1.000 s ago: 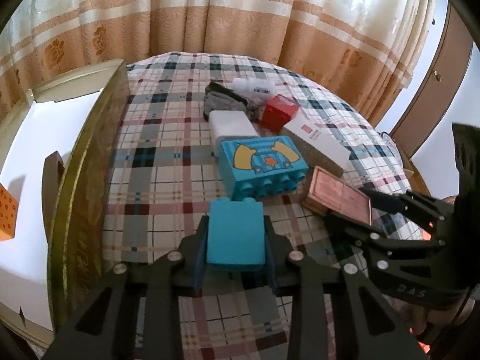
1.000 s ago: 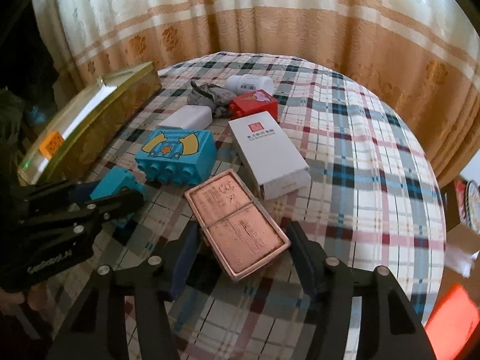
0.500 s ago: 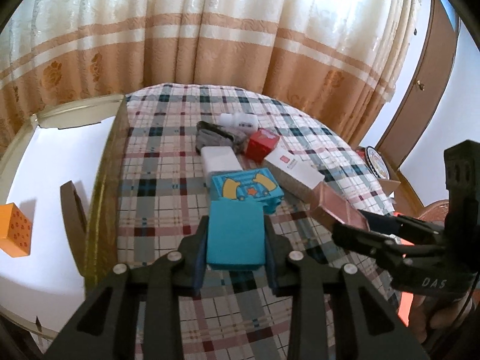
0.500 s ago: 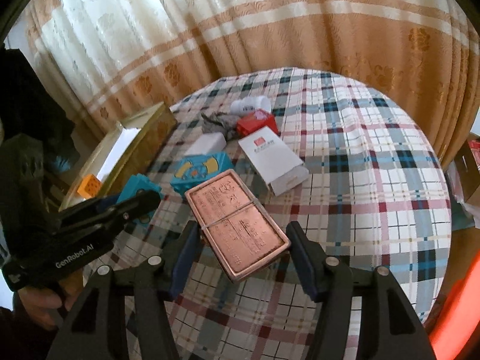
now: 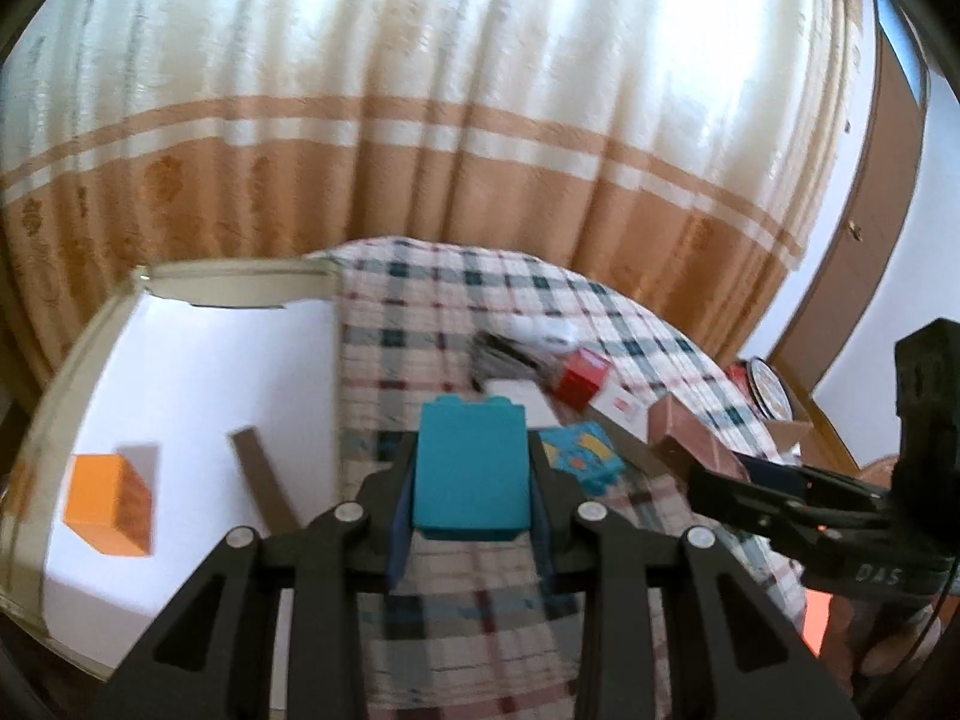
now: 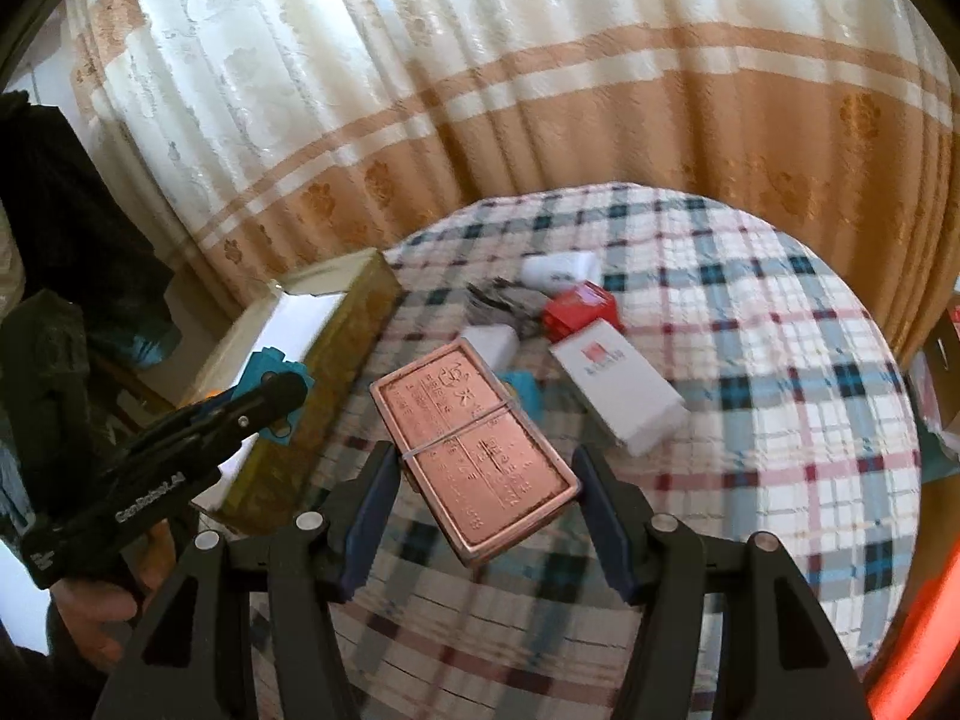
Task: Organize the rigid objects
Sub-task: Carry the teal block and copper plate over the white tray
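Left wrist view: left claw (image 5: 471, 498) clamped on a teal toy block (image 5: 471, 471), held off the plaid-covered desk (image 5: 480, 606) beside the open gold box (image 5: 180, 360). Right wrist view: right claw (image 6: 486, 492) grips a copper-coloured tin (image 6: 474, 450) by its sides, clear of the desk, tilted.

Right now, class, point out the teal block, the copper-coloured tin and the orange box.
teal block (image 5: 471, 468), left wrist view, on its broad top face.
copper-coloured tin (image 6: 474, 450), right wrist view, on its embossed lid.
orange box (image 5: 108, 504), left wrist view, on its front face.
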`<state>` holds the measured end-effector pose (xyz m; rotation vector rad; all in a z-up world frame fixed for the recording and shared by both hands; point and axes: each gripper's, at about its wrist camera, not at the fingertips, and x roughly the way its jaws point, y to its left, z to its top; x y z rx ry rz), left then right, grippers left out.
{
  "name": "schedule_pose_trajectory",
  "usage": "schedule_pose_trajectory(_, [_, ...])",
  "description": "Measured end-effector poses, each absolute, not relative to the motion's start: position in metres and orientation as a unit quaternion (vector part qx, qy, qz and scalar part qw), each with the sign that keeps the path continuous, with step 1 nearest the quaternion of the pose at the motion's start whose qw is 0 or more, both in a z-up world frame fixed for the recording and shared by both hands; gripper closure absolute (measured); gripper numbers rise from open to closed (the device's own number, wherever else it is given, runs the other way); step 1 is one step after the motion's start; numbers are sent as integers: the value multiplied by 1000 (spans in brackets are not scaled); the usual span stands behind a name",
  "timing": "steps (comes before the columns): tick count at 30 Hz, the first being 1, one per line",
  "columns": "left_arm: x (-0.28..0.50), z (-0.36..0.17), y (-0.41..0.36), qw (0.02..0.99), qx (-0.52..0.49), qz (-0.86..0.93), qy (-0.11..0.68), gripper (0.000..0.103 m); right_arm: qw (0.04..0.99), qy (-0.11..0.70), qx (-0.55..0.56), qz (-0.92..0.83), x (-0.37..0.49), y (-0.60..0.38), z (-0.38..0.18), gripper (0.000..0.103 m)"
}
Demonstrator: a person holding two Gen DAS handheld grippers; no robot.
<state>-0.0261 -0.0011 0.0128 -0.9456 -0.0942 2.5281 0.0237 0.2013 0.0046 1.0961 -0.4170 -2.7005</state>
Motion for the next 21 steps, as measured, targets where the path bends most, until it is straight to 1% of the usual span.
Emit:
schedule_pose_trajectory(9, [-39, 18, -46, 160, -322, 932, -46, 72, 131, -124, 336, -924, -3, 149, 29, 41])
schedule_pose_trajectory(21, [-51, 26, -121, 72, -304, 947, -77, 72, 151, -122, 329, -924, -41, 93, 31, 41])
